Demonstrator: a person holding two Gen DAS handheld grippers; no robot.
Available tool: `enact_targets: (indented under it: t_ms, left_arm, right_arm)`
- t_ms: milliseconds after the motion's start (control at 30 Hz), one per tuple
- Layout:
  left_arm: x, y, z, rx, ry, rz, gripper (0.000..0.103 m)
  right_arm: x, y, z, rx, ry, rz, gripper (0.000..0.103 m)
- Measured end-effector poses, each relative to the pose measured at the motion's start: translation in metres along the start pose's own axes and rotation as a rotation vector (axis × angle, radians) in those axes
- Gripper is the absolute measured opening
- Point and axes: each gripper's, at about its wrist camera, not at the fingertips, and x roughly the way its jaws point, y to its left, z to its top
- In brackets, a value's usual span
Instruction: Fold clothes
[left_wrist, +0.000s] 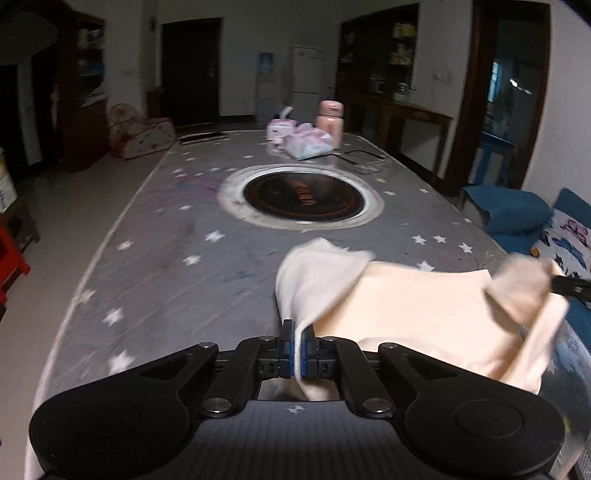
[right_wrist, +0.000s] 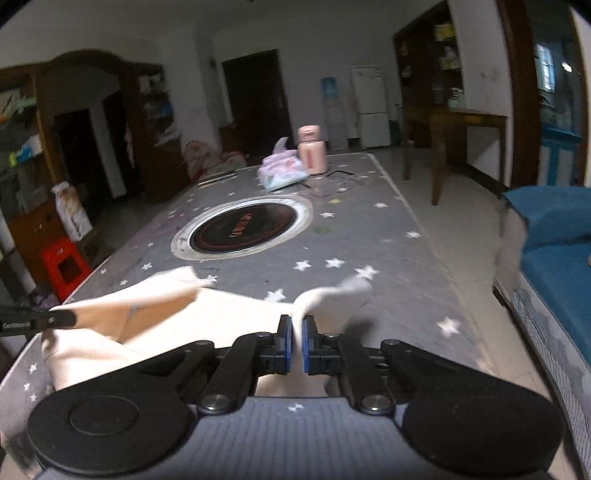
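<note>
Both views are dim, the room's far corners and dark doorway (left_wrist: 192, 70) nearly black. Daylight enters from a window (right_wrist: 546, 68) at the right. The cream garment (left_wrist: 424, 314) is overexposed and smeared by motion blur, as are the table's white stars. Fisheye distortion bends walls and table edges; the frame corners vignette to black.

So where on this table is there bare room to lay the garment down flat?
Free: the starred cloth between the cream garment and the round burner. Crowded: the far end, with pink bottle and tissue pack.
</note>
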Motion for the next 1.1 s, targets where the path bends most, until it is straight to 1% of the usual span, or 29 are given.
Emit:
enact_targets:
  t_ms: [133, 233, 300, 367, 400, 433, 500, 533, 567, 600, 667, 700, 767, 867, 967, 1100]
  left_arm:
    - [-0.021, 0.013, -0.02, -0.016, 0.021, 0.026, 0.003]
    - [-0.022, 0.024, -0.033, -0.046, 0.065, 0.051, 0.003]
    - [-0.016, 0.031, -0.043, -0.055, 0.106, 0.074, 0.003]
    - [-0.01, 0.034, -0.05, -0.042, 0.153, 0.076, 0.004]
    - [-0.008, 0.035, -0.053, -0.035, 0.169, 0.081, 0.008]
    - [-0.006, 0.036, -0.053, -0.029, 0.181, 0.086, 0.01]
    - [-0.007, 0.038, -0.052, -0.022, 0.186, 0.084, 0.022]
    - [-0.009, 0.038, -0.05, -0.012, 0.179, 0.087, 0.024]
    - [-0.011, 0.037, -0.048, 0.001, 0.168, 0.093, 0.031]
    - [-0.012, 0.037, -0.046, 0.012, 0.157, 0.095, 0.036]
    - [-0.014, 0.035, -0.04, 0.021, 0.137, 0.091, 0.041]
    - [-0.013, 0.034, -0.036, 0.022, 0.13, 0.084, 0.042]
    - [-0.011, 0.03, -0.029, 0.024, 0.119, 0.067, 0.042]
    - [-0.003, 0.022, -0.019, 0.026, 0.111, 0.031, 0.045]
    - [0.005, 0.005, -0.01, 0.064, 0.094, -0.005, 0.045]
    - [0.026, -0.017, 0.0, 0.106, 0.082, -0.037, 0.045]
  right_arm:
    - [-0.021, -0.015, -0.018, 0.055, 0.02, -0.038, 0.005]
    - [-0.032, -0.025, -0.031, 0.099, 0.046, -0.069, 0.005]
    - [-0.028, -0.034, -0.04, 0.133, 0.09, -0.095, 0.005]
    - [-0.023, -0.042, -0.049, 0.145, 0.14, -0.118, 0.005]
    - [-0.02, -0.045, -0.054, 0.151, 0.165, -0.13, 0.005]
    - [-0.019, -0.048, -0.059, 0.151, 0.183, -0.142, 0.008]
    - [-0.021, -0.051, -0.061, 0.153, 0.19, -0.158, 0.017]
    - [-0.023, -0.053, -0.062, 0.154, 0.192, -0.166, 0.023]
    - [-0.025, -0.055, -0.06, 0.152, 0.185, -0.178, 0.024]
    - [-0.028, -0.057, -0.057, 0.149, 0.177, -0.191, 0.025]
    - [-0.031, -0.059, -0.05, 0.142, 0.157, -0.207, 0.025]
    - [-0.033, -0.06, -0.047, 0.138, 0.146, -0.215, 0.025]
    - [-0.032, -0.061, -0.04, 0.124, 0.134, -0.202, 0.025]
    - [-0.022, -0.054, -0.031, 0.097, 0.132, -0.162, 0.025]
    - [-0.011, -0.041, -0.025, 0.057, 0.136, -0.102, 0.025]
    - [0.007, -0.022, -0.019, 0.016, 0.153, -0.024, 0.025]
